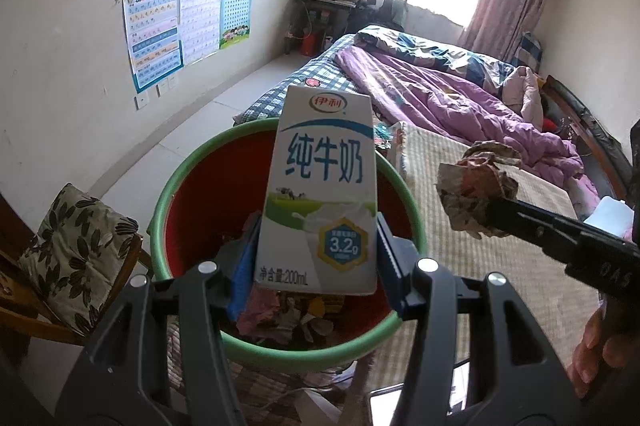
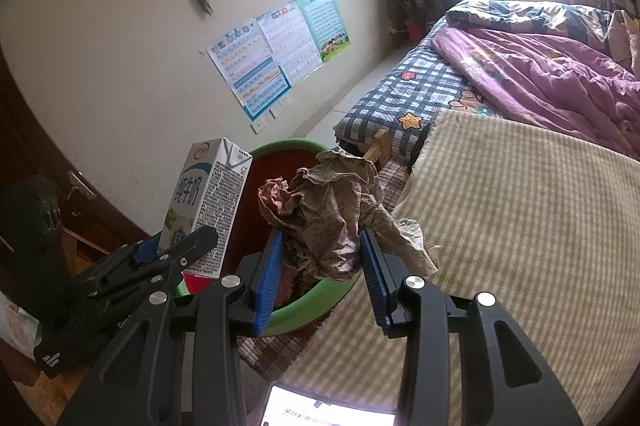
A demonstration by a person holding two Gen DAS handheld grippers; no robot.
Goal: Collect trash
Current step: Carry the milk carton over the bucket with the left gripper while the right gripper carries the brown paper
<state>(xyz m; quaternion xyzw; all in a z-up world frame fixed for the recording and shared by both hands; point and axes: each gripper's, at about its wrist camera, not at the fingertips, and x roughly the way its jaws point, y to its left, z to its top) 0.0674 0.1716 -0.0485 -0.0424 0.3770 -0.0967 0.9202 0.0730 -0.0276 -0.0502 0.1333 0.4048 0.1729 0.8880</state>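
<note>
the milk carton (image 1: 320,193) was clamped upright in the left tongs (image 1: 316,246) over the trash bin (image 1: 168,193), crumpled paper (image 2: 328,209) in the right tongs (image 2: 322,266); each should be released only once centred above the bin.

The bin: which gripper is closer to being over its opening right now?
Left. The left gripper holds the milk carton right above the bin. The right gripper holds crumpled paper near the rim on the bed side.
</note>
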